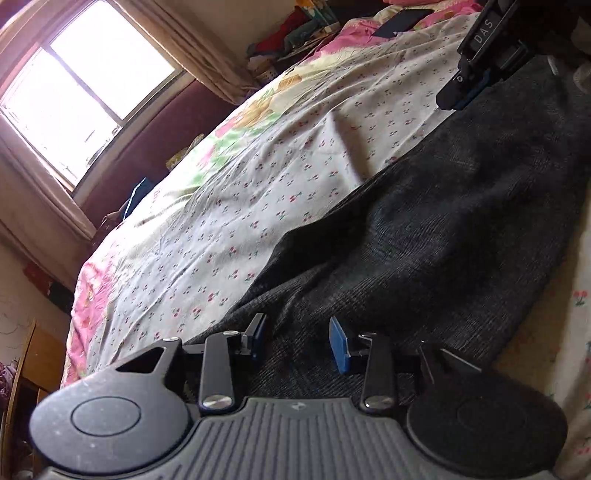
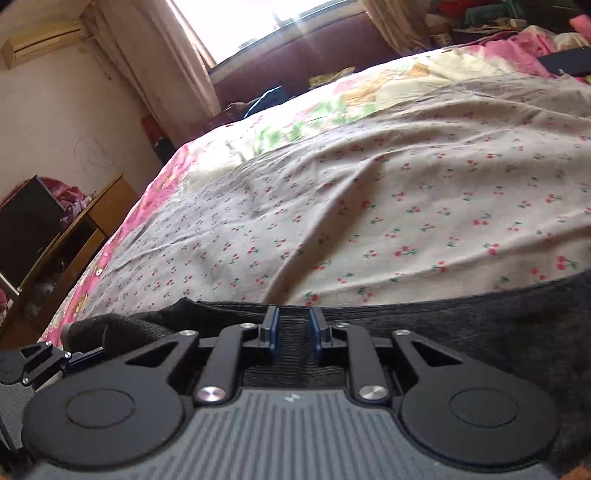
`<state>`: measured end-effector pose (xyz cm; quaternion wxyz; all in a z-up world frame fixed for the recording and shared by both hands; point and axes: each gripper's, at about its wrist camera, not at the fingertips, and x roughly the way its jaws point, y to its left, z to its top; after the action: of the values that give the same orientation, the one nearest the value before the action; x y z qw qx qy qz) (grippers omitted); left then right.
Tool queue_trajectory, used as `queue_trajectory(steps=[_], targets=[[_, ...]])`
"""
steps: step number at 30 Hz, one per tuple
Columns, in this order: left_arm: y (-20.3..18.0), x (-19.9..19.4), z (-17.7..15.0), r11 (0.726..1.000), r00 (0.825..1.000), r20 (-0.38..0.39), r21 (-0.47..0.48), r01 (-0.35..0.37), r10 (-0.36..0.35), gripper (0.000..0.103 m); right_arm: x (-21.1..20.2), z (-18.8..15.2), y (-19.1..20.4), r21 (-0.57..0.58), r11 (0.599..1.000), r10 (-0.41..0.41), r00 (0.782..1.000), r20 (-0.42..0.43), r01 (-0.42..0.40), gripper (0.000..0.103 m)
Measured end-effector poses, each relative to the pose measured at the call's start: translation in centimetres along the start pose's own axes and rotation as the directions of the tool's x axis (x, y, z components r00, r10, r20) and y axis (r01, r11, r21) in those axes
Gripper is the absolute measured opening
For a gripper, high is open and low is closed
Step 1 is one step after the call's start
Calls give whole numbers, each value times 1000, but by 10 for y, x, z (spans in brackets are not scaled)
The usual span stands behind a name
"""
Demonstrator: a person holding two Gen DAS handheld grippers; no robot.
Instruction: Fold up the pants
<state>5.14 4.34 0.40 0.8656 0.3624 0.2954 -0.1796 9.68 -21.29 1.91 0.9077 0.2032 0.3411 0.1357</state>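
Note:
Dark grey ribbed pants (image 1: 424, 236) lie spread on the cherry-print bedsheet (image 1: 258, 192). My left gripper (image 1: 299, 339) is open, its blue-padded fingers apart just above the pants' near end, holding nothing. My right gripper (image 2: 294, 326) has its fingers closed on a fold of the pants (image 2: 480, 325) at their far edge. The right gripper (image 1: 461, 92) also shows at the top right of the left wrist view, at the pants' other end. The left gripper (image 2: 44, 360) shows at the lower left of the right wrist view.
The bed has a pink floral quilt (image 2: 332, 107) beyond the sheet. A window with curtains (image 1: 85, 85) and a maroon headboard (image 2: 295, 62) stand behind. A wooden cabinet (image 2: 74, 229) is left of the bed. A dark flat object (image 1: 402, 22) and clutter lie at the far corner.

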Motion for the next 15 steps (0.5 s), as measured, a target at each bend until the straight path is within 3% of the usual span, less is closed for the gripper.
queue_trajectory(steps=[2,4,8,11,15], targets=[[-25,7,20,998,998,31,19,56,-57,51,-40,-7,-43,102,990,-105,993,46,100,21],[-54,15,42,991,991,60,62,115,-119,51,-83,-21,-85,193,959,-227,969,93,206,21],[-105,16,79,968,973,115,171,181,-202,51,-157,-49,-161,414,834,-458,876,151,365,21],[-132,17,102,954,965,136,233,189,-224,51,-187,-66,-204,575,739,-534,826,182,351,22],[-147,17,120,945,962,133,262,197,-237,51,-197,-74,-239,682,681,-542,809,226,266,22]])
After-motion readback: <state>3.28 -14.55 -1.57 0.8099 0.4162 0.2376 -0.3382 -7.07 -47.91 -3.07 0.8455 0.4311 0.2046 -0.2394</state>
